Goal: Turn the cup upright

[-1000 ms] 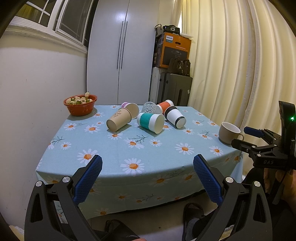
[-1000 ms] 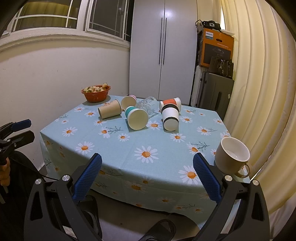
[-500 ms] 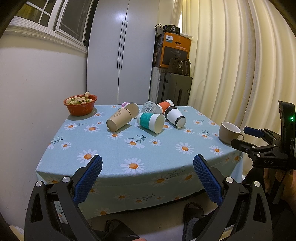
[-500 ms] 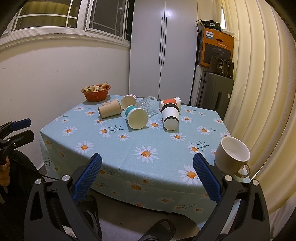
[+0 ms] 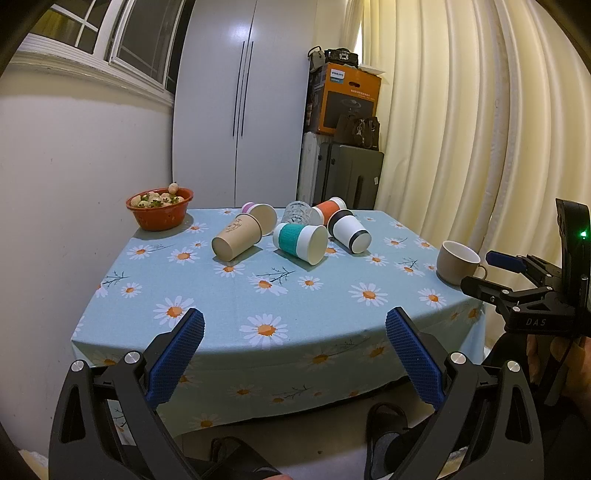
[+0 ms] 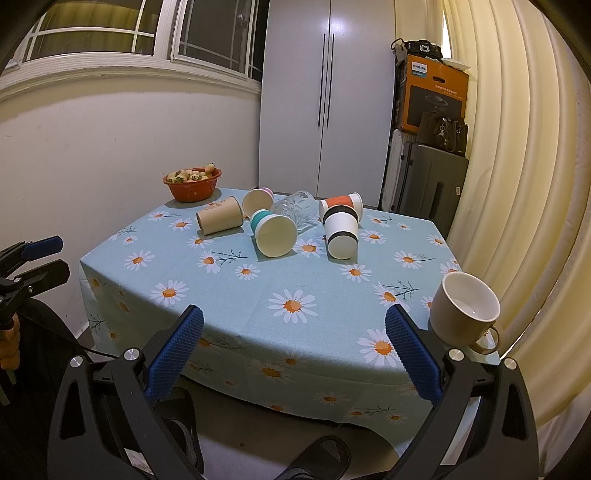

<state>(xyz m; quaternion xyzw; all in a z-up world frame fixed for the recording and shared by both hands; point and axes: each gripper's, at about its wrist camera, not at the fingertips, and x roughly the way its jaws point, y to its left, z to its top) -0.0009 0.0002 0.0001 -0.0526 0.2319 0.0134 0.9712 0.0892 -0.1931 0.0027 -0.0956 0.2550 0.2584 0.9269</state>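
Jaws wide on both; only right wrist view looks into mug (image 6: 464,309)

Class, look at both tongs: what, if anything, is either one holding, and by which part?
Nothing. The left tongs and right tongs are both open and empty, short of the table.

Cream wall (image 6: 92,147) on the left held a white-framed window (image 6: 140,33), dark outside. White two-door wardrobe (image 6: 325,92) stood in back; grey suitcase (image 6: 428,188) and orange box (image 6: 436,96) beside it. Cream curtains (image 5: 461,129) hung on the right.
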